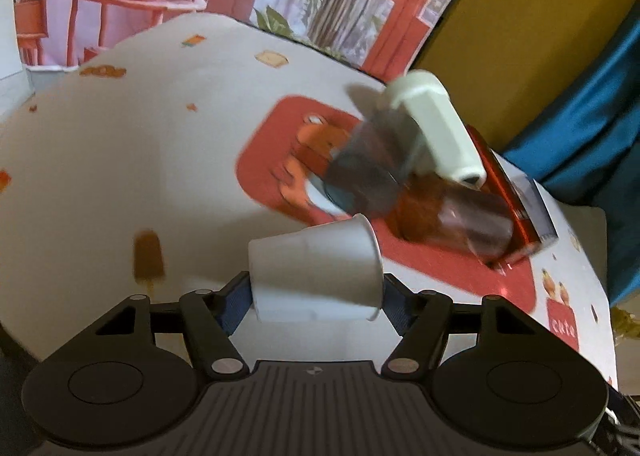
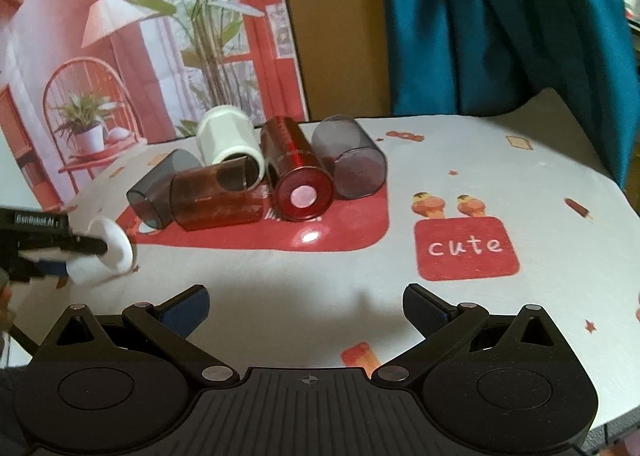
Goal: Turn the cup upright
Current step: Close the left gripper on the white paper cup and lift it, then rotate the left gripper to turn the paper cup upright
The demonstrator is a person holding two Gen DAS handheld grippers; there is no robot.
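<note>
A small white paper cup (image 1: 316, 268) lies on its side between the fingers of my left gripper (image 1: 316, 296), which is shut on it and holds it just above the table, mouth to the right. The same cup (image 2: 100, 256) shows at the far left of the right wrist view, held by the left gripper (image 2: 68, 252). My right gripper (image 2: 306, 310) is open and empty, hovering over the table's front part.
Several plastic cups lie on their sides on the red mat (image 2: 340, 232): a white one (image 2: 230, 144), a red one (image 2: 298, 172), a brown one (image 2: 216, 196) and two grey ones (image 2: 350, 160). The patterned tablecloth (image 2: 520, 184) extends right. A blue curtain (image 2: 500, 16) hangs behind.
</note>
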